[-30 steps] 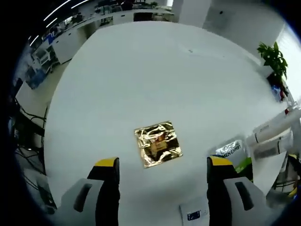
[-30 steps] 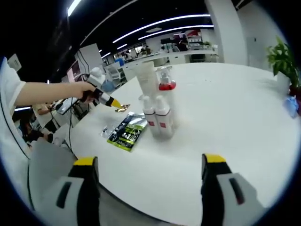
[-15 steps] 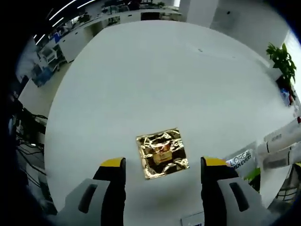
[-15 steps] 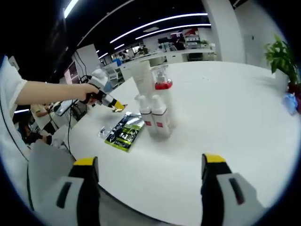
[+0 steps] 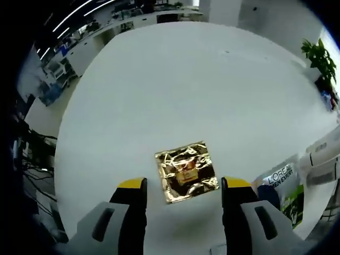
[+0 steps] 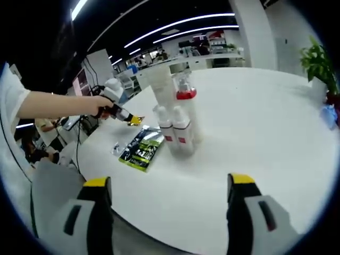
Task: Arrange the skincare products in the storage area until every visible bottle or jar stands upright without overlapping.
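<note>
White table (image 5: 159, 79): crinkled gold foil sachet (image 5: 186, 171) lies flat between wide-apart left gripper (image 5: 185, 187) jaws.

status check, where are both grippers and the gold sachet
Left gripper open, straddling gold sachet lying flat on table. Right gripper open, empty. Bottles upright.

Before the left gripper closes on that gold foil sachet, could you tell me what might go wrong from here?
The gold foil sachet lies flat on the white table, so the open left gripper may scrape the surface or only crumple the foil. The dark sachet lies close beside the right-hand jaw and could be nudged. The bottles stand tightly clustered, so placing anything near them might tip one.
</note>
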`<control>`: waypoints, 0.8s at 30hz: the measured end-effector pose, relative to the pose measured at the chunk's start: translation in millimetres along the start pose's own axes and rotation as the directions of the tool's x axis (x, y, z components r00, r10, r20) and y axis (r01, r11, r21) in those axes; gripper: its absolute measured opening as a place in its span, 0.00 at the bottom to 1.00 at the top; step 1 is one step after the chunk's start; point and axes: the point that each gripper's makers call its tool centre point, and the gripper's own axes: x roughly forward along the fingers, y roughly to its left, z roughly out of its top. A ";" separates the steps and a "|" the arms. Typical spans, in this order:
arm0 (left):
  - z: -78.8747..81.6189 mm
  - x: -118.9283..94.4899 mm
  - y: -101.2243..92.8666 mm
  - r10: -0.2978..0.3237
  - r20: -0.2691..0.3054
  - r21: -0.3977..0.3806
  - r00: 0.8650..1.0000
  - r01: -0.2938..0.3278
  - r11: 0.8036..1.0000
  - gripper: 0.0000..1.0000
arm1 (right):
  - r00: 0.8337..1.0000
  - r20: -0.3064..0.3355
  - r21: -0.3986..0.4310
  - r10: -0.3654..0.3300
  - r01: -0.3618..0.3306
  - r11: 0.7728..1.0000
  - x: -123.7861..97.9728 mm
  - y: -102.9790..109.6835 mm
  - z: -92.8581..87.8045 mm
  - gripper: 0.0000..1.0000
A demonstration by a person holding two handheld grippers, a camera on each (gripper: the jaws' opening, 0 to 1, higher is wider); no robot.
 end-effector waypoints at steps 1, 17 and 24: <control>-0.1 -0.2 0.1 -0.001 0.003 0.001 1.000 0.001 1.000 0.54 | 1.000 0.001 -0.001 0.001 -0.001 1.000 0.2 0.2 0.5 0.90; -7.2 -12.7 3.8 -0.021 0.071 -0.040 0.997 0.024 0.999 0.37 | 1.000 0.009 -0.003 0.010 -0.010 1.000 -0.7 4.8 3.8 0.90; -10.7 -23.5 -4.2 -0.036 0.102 -0.047 0.994 0.041 0.998 0.37 | 1.000 0.011 -0.001 0.010 -0.010 1.000 -2.5 4.9 2.4 0.89</control>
